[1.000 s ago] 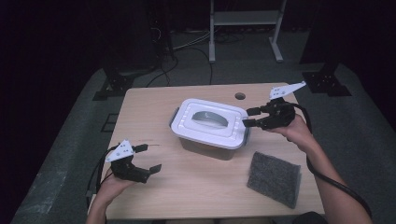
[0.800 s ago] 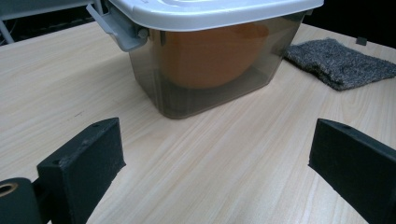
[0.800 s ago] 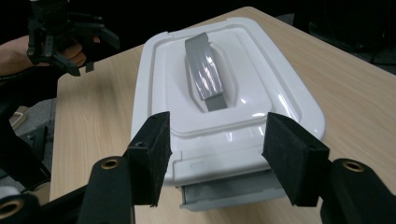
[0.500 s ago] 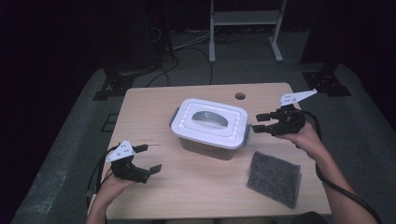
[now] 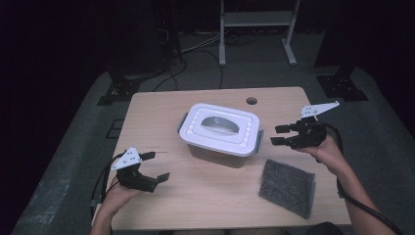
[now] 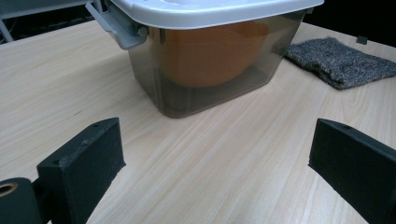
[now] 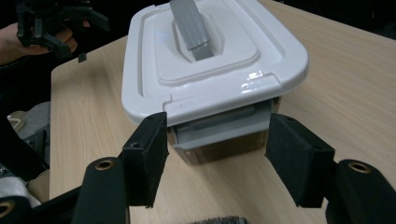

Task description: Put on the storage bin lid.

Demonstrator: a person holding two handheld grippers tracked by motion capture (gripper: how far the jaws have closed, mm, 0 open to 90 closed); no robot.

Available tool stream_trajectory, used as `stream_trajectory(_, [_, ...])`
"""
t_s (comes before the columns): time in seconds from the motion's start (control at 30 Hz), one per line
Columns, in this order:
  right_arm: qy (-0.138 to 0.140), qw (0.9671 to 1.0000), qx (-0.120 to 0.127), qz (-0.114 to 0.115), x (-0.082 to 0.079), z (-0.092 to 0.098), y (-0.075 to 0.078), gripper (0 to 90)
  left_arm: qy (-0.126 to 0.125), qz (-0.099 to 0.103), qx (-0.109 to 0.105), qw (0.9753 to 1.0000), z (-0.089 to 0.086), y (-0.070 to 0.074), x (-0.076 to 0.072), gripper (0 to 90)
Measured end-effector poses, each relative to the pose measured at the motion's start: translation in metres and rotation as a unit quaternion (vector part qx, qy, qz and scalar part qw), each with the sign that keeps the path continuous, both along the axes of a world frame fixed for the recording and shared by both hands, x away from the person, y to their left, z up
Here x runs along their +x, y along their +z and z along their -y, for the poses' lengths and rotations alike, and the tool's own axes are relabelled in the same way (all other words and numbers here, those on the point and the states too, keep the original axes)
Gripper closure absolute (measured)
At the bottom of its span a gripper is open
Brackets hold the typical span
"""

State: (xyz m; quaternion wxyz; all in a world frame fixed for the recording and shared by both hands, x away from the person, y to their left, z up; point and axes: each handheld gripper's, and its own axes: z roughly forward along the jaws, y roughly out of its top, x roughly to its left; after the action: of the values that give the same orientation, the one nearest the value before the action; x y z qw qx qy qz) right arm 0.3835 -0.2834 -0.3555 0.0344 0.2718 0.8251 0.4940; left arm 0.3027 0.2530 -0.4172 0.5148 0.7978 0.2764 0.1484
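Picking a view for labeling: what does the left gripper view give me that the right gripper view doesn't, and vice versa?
Left gripper view alone: an orange thing inside the box's smoky wall, and the grey cloth laid out in full. Right gripper view alone: the lid's grey handle, the end latch between its open jaws, and the left gripper farther off. Both: the box, its white lid, the wooden table.

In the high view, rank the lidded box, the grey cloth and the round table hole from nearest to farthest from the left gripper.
From the left gripper:
1. Lidded box, mid-table, up and to the right.
2. Grey cloth, near edge, far to the right.
3. Table hole, by the far edge.
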Motion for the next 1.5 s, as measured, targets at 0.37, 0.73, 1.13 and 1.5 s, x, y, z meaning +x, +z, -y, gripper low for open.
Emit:
stream_trajectory(0.37, [-0.016, 0.9996, 0.010, -0.020, -0.007, 0.015, -0.025, 36.4, 0.001, -0.002, 0.000, 1.0000, 0.000, -0.001, 0.000, 2.4])
stream_trajectory(0.73, [-0.026, 0.9989, 0.019, -0.035, -0.013, 0.024, -0.046, 36.3, 0.001, -0.002, 0.004, 1.0000, 0.000, -0.001, 0.000, 2.4])
stream_trajectory(1.13, [-0.033, 0.9977, 0.021, -0.056, -0.026, 0.033, -0.071, 36.4, 0.000, -0.001, 0.005, 1.0000, 0.001, -0.001, -0.001, 2.4])
stream_trajectory(1.5, [-0.035, 0.9970, 0.027, -0.063, -0.037, 0.038, -0.083, 35.7, 0.000, 0.001, 0.001, 1.0000, 0.002, 0.000, -0.001, 2.4])
